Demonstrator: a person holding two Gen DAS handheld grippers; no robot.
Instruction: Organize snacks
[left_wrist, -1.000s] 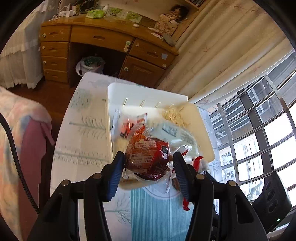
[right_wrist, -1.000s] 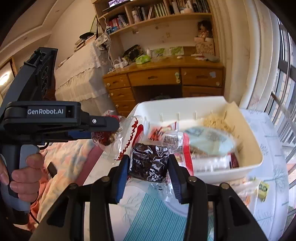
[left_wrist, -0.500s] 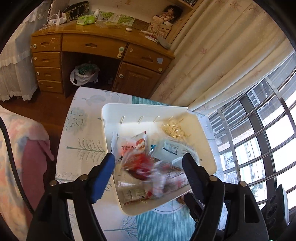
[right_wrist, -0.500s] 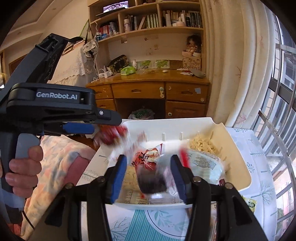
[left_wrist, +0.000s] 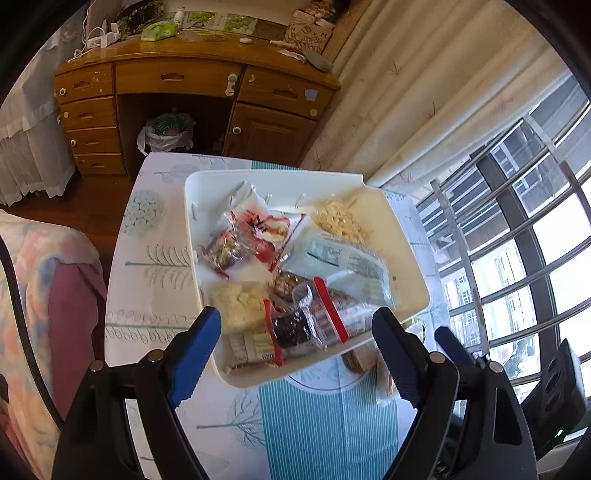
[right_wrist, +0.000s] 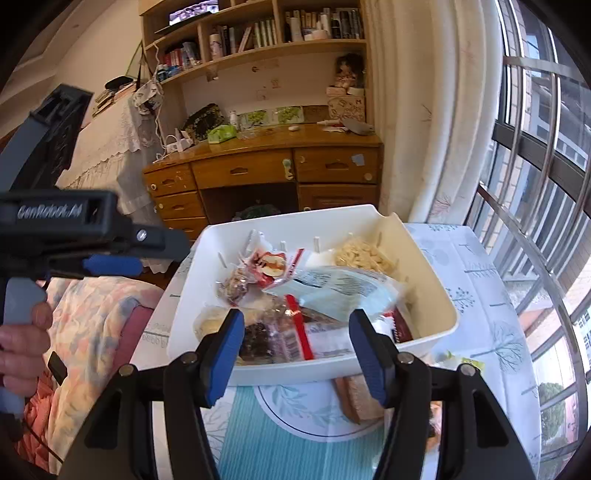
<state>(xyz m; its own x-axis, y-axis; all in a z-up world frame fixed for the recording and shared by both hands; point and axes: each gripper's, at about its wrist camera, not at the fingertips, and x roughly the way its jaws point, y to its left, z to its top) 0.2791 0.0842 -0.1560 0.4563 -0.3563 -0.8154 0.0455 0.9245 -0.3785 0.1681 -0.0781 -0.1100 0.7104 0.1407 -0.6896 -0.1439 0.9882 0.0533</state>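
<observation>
A white bin (left_wrist: 402, 236) (right_wrist: 424, 258) on the table holds several snack packets. Among them are a red-and-white packet (left_wrist: 264, 230) (right_wrist: 267, 264), a pale blue pouch (left_wrist: 343, 264) (right_wrist: 332, 291) and a dark packet with red strips (left_wrist: 295, 326) (right_wrist: 258, 338) near the front wall. My left gripper (left_wrist: 295, 350) is open and empty above the bin's near edge; its body shows at the left in the right wrist view (right_wrist: 110, 251). My right gripper (right_wrist: 295, 354) is open and empty over the bin's front wall.
More snack packets lie on the table in front of the bin (right_wrist: 354, 398) and to its right (right_wrist: 461, 363). A wooden desk (left_wrist: 192, 92) stands behind the table, a bed (left_wrist: 33, 295) to the left, curtains and a barred window (right_wrist: 535, 184) to the right.
Both grippers opened and let their packets drop into the bin: the left its red packet, the right its dark packet. Both grippers rose and drew back a little.
</observation>
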